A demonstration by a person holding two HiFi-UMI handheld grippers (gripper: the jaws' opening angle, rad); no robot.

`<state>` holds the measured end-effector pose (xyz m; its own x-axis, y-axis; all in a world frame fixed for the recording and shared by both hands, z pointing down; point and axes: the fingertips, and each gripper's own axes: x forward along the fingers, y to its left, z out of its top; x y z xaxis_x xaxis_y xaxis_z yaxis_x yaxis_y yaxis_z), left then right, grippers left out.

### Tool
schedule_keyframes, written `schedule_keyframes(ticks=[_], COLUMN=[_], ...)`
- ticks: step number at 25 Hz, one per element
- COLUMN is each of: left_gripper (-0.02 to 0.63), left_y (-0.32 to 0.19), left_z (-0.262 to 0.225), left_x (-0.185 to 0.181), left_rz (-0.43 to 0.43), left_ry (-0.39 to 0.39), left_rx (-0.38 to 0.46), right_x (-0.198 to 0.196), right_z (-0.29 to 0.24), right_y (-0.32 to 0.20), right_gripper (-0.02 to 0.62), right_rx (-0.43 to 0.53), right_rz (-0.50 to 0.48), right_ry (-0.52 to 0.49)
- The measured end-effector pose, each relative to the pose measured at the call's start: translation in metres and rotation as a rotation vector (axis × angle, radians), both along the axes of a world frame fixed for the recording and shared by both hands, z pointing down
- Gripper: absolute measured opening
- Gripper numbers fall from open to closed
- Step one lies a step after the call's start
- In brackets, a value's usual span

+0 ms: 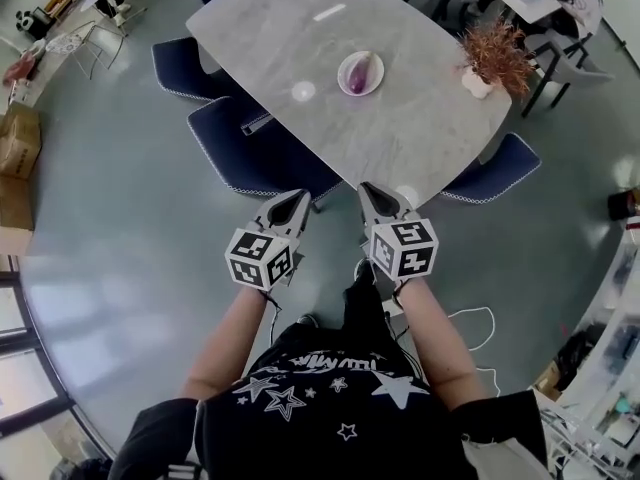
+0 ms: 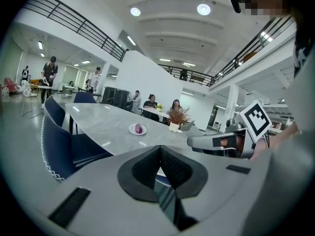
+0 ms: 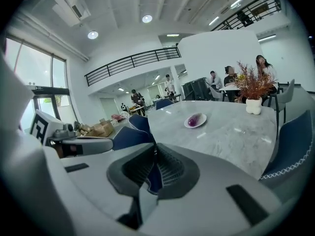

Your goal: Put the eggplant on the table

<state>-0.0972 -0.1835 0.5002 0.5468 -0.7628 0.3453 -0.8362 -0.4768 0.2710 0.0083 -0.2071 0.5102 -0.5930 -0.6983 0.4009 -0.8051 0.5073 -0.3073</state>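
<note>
A purple eggplant (image 1: 358, 73) lies on a white plate (image 1: 376, 84) near the middle of the grey marble table (image 1: 400, 128). The left gripper view shows the eggplant (image 2: 139, 128) far ahead, and the right gripper view shows the eggplant (image 3: 193, 120) on its plate (image 3: 201, 123) too. My left gripper (image 1: 298, 204) and right gripper (image 1: 370, 194) hover side by side at the table's near edge, well short of the plate. Both are shut with nothing between their jaws.
Blue chairs (image 1: 255, 148) stand along the table's left side and one blue chair (image 1: 492, 173) at the near right corner. A white pot of dried plants (image 1: 490, 63) sits at the table's right edge. Several people sit at far tables. Cardboard boxes (image 1: 18, 143) lie at left.
</note>
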Motion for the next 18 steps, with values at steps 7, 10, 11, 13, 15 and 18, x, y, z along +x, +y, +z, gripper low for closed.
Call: schedule_keyframes(ticks=[7,10,11,13,15,18], left_gripper=[0.008,0.008,0.008,0.008,0.008,0.008], left_y=[0.046,0.064,0.070,0.083,0.097,0.115], left_z=[-0.019,-0.028,-0.031,-0.037,-0.044,-0.052], left_x=[-0.023,-0.029,-0.031,-0.032,-0.031,-0.034], left_rz=[0.033,0.055,0.064,0.079,0.093,0.106], left_ry=[0.020,0.021,0.022,0.023,0.025,0.031], left_rx=[0.053,0.080,0.088,0.100,0.112,0.130], right_x=[-0.014,-0.019,-0.021,-0.025,-0.028,-0.033], right_z=[-0.019,-0.025,-0.026,-0.027,-0.027,-0.031], right_y=[0.047,0.071,0.078,0.094,0.111,0.131], right_gripper=[0.021,0.005,0.005,0.005,0.005,0.005], right_rx=[0.047,0.061,0.064,0.066,0.062,0.064], right_rz=[0.055,0.077,0.079,0.083,0.087,0.094], right_ry=[0.052,0.063,0.070,0.088,0.106,0.131])
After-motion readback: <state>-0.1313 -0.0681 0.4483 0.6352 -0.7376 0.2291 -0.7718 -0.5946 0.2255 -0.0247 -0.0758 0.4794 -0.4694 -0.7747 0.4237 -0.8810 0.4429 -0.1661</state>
